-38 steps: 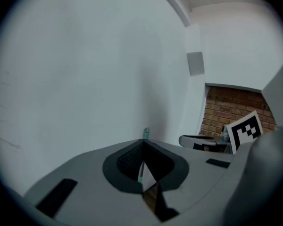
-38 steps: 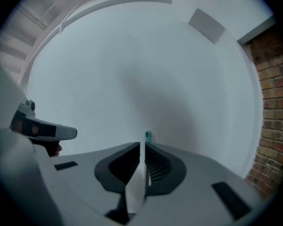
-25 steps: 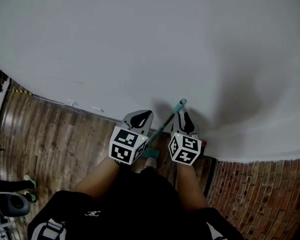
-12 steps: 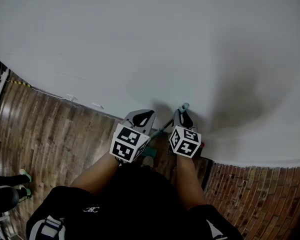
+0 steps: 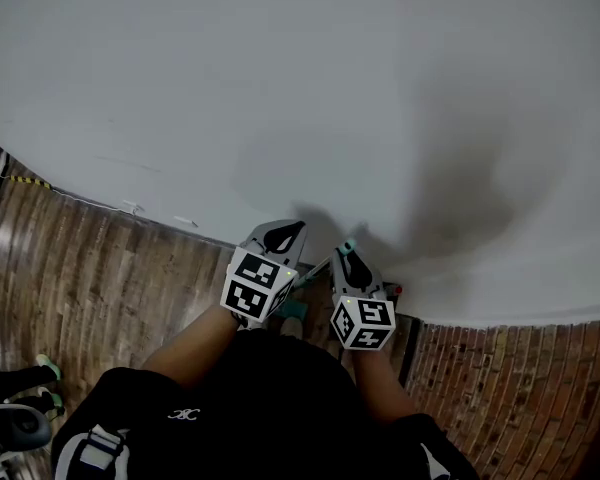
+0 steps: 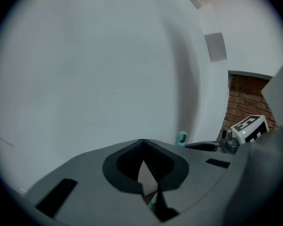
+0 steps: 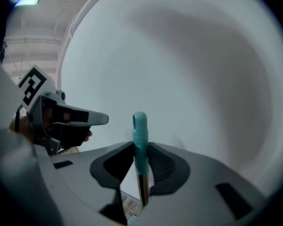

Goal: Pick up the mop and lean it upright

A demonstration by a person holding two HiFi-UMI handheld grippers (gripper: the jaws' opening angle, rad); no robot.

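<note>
The mop handle slants up from the floor to the white wall, and its teal tip rests close against the wall. Below it I glimpse the teal mop head. My right gripper is shut on the handle's teal grip, which stands upright between its pads. Its jaws have just been closing with the handle between them. My left gripper hangs just left of the handle with its tips together and nothing pinched. From the left gripper view, the handle's tip shows beyond its jaws.
Wooden floor runs along the foot of the wall, with brick paving at the right. A person's foot in a teal shoe and a grey object sit at lower left. A small red item lies by the wall's base.
The right gripper and the handle's teal tip have come down and back toward me along the wall. The left gripper has stayed where it was.
</note>
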